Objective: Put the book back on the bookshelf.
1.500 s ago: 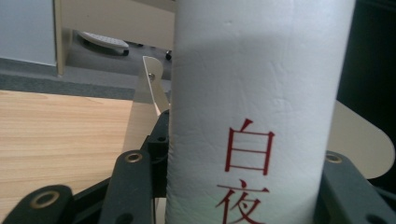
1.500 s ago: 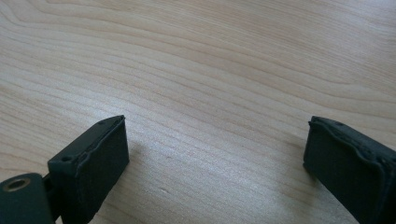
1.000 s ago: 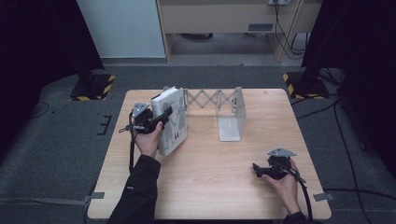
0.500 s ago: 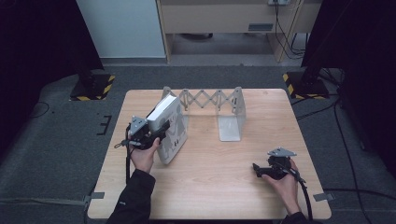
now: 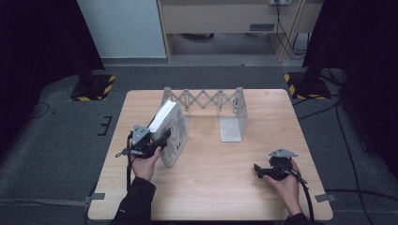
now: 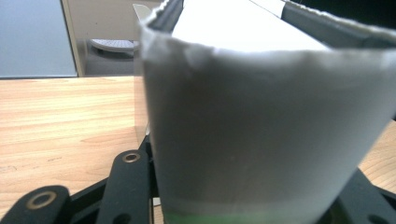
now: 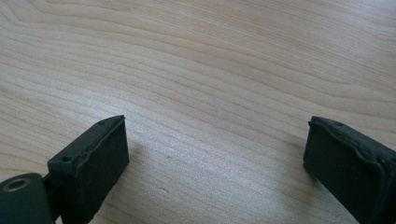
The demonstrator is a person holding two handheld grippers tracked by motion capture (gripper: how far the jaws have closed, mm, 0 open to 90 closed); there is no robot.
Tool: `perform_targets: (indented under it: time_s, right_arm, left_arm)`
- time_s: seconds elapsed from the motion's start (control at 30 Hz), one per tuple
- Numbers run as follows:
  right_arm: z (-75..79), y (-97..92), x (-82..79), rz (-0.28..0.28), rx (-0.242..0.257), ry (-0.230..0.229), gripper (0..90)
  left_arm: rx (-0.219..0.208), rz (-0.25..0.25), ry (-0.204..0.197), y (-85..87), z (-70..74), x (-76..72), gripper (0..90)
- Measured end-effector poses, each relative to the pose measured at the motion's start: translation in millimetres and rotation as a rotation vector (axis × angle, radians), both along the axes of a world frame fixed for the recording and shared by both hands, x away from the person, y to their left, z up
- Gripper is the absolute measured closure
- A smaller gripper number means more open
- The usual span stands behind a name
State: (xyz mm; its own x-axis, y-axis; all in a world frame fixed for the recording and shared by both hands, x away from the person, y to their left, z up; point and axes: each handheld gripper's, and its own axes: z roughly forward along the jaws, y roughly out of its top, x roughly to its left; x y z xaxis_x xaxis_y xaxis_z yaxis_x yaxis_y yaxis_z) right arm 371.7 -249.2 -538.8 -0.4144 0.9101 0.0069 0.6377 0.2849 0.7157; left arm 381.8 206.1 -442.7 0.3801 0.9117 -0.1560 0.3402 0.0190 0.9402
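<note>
A thick white book [image 5: 172,129] stands tilted at the left of the wooden table [image 5: 211,197], in front of the left end of a grey accordion book rack [image 5: 206,100]. My left gripper [image 5: 161,138] is shut on the book's near end. In the left gripper view the white spine [image 6: 252,126] sits between the black jaws. Whether its lower edge touches the table I cannot tell. My right gripper [image 5: 259,169] rests at the near right of the table. Its jaws stand open with bare wood between them [image 7: 215,154].
The rack's right end plate [image 5: 233,125] stands upright with its foot flat on the table. Beyond the far edge are a wooden cabinet [image 5: 220,18] and black stands with yellow-striped bases [image 5: 94,89]. Cables trail from both grippers toward the near edge.
My left hand has drawn the book away from the rack, toward the near edge, and lowered it. The right hand and gripper have stayed where they were.
</note>
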Motion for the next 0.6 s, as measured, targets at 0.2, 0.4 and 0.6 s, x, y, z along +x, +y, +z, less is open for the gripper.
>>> perform_targets:
  time_s: [0.2,0.4,0.6]
  right_arm:
    - [0.0,0.0,0.0,0.000,0.000,0.000,6.9]
    - [0.1,0.1,0.0,-0.001,0.001,0.001,6.9]
    - [0.1,0.1,0.0,-0.001,0.001,0.001,6.9]
  left_arm:
    - [-0.032,0.006,-0.029,-1.4,-5.6,-1.8,49.7]
    - [-0.070,0.002,-0.044,0.0,-12.3,-0.2,48.0]
    - [-0.086,-0.001,-0.073,-0.9,-18.4,-0.6,47.0]
